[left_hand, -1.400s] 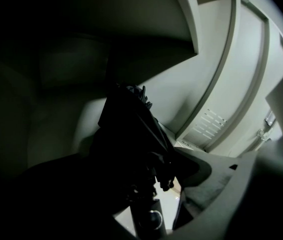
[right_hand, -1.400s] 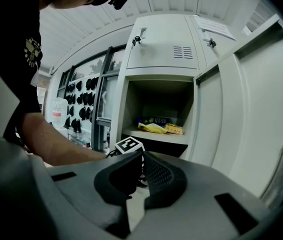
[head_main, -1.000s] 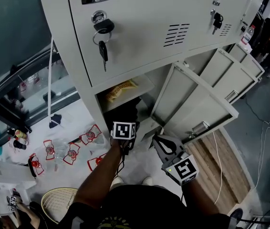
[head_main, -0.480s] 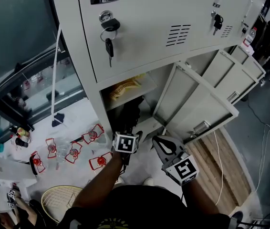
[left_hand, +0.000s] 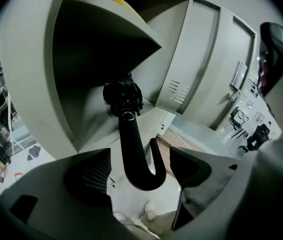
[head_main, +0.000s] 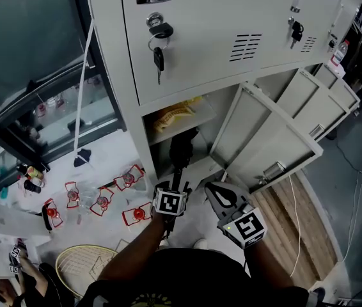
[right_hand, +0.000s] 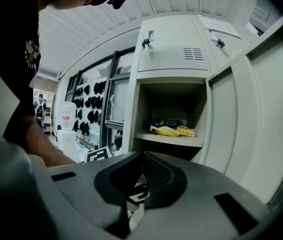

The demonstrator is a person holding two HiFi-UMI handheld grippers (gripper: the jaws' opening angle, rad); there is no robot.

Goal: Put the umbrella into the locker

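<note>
A black umbrella (head_main: 180, 151) leans in the lower part of the open grey locker (head_main: 168, 82), under its shelf. The folded canopy (left_hand: 124, 98) rests inside and the hooked handle (left_hand: 137, 159) sticks out toward me. My left gripper (head_main: 176, 187) is just outside the locker; in the left gripper view it (left_hand: 139, 171) stands open, with the handle between its jaws and a gap on each side. My right gripper (head_main: 214, 190) hangs beside it, shut and holding nothing, and it (right_hand: 140, 176) faces the locker opening.
Yellow snack bags (head_main: 171, 115) lie on the locker shelf. The locker door (head_main: 264, 139) stands open at the right, with a second open door (head_main: 309, 101) beyond it. Keys (head_main: 158, 56) hang from the upper door. Red-and-white items (head_main: 98, 200) and a racket (head_main: 82, 270) lie on the floor at left.
My left gripper has drawn back from the locker opening toward me, while the umbrella stays in the lower compartment. The right gripper has hardly moved.
</note>
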